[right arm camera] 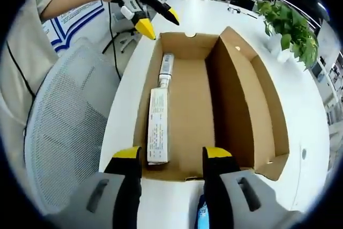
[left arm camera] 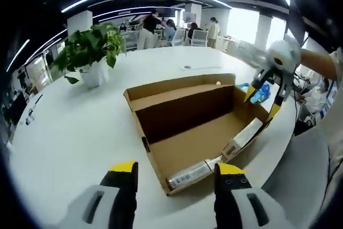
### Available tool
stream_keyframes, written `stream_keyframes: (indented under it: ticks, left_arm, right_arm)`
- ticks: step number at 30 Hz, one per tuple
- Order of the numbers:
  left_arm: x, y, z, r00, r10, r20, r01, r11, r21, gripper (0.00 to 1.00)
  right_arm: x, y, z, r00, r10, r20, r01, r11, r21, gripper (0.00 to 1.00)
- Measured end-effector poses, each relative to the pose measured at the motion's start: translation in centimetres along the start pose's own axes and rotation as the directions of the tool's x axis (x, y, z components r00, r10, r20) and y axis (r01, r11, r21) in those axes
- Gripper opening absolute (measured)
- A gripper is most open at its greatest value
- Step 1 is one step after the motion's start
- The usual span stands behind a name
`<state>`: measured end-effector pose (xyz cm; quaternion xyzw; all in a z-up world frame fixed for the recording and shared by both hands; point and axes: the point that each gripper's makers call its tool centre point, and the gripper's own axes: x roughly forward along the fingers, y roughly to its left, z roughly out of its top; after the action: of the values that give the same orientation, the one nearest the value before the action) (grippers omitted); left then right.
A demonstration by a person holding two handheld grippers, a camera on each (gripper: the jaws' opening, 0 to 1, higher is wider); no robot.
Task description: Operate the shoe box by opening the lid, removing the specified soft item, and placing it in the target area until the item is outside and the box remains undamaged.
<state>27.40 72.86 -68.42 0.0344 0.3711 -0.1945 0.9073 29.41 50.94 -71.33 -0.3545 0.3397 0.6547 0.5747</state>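
Where the round white surface (left arm camera: 69, 132) spreads widest, a brown cardboard shoe box (right arm camera: 244, 95) sits near its edge, lid already swung open and lying flat beside the tray. Grey mesh office chair (right arm camera: 69, 132) just beside surface. Green leafy plant in white pot (left arm camera: 91, 52) well apart from box. Inside box, along one long wall: white tube-shaped packaged item (right arm camera: 159, 124), lying flat. Left tool (left arm camera: 177, 178) hovers at one end of box, jaws apart, gripping nothing. Right tool (right arm camera: 171, 159) at the opposite end, jaws apart, empty.
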Motion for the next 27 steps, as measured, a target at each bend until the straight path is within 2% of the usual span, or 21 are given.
stream_keyframes:
  ticks: [6,11,22,27]
  left_arm:
    - [0.3,1.1,-0.9,0.999,0.042,-0.018,-0.044,0.991,-0.129,0.47]
    - [0.5,1.7,-1.3,0.998,0.062,-0.03,-0.067,0.975,-0.213,0.32]
    - [1.3,1.9,-2.9,0.992,0.079,-0.102,-0.106,0.948,-0.3,0.14]
    - [1.4,1.7,-2.8,0.992,0.07,-0.101,-0.1,0.937,-0.334,0.08]
  right_arm:
    - [0.9,0.0,-0.1,0.999,0.036,-0.016,-0.036,0.999,0.004,0.39]
    - [1.4,0.0,0.0,0.998,0.062,-0.011,-0.062,0.998,0.019,0.39]
    - [2.7,0.6,0.3,0.991,0.136,0.012,-0.136,0.989,0.057,0.35]
    - [3.4,0.9,0.3,0.989,0.15,0.007,-0.15,0.987,0.054,0.34]
